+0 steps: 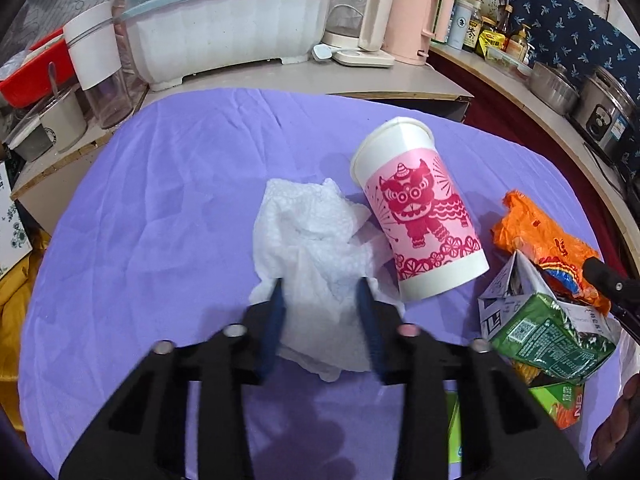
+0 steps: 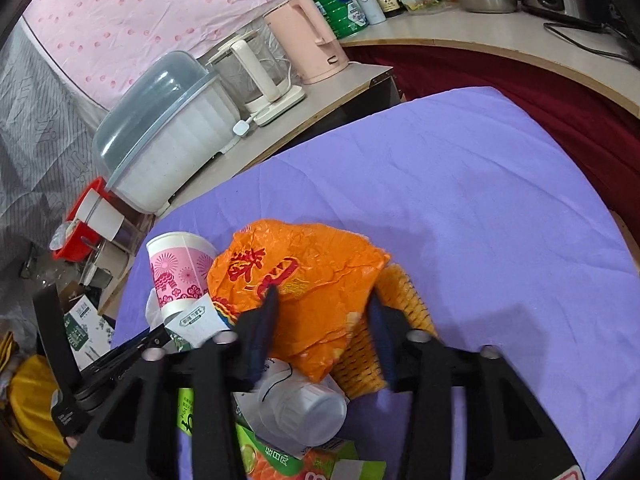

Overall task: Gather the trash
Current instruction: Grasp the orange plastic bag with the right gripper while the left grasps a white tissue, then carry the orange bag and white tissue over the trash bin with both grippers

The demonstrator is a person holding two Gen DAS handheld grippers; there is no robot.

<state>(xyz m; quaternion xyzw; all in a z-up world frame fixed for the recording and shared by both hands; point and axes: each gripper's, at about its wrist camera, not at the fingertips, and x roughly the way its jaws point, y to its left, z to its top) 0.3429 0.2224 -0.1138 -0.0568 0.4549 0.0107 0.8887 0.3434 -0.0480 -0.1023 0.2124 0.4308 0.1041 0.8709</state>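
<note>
Left gripper (image 1: 322, 300) reaching forward and down, blue-padded fingers (image 1: 276, 312) spread apart, jaws standing open and level with each other. Right gripper (image 2: 322, 312) likewise pointing forward and down, fingers (image 2: 264, 320) parted wide, jaws open. Right gripper's black body also showing at the left view's right edge.

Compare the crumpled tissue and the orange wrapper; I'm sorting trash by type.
The tissue is white, matte and plain; the orange wrapper is glossy with red print. The tissue lies on the purple cloth, the wrapper atop other trash. Both are crumpled, each between open gripper fingers.
</note>
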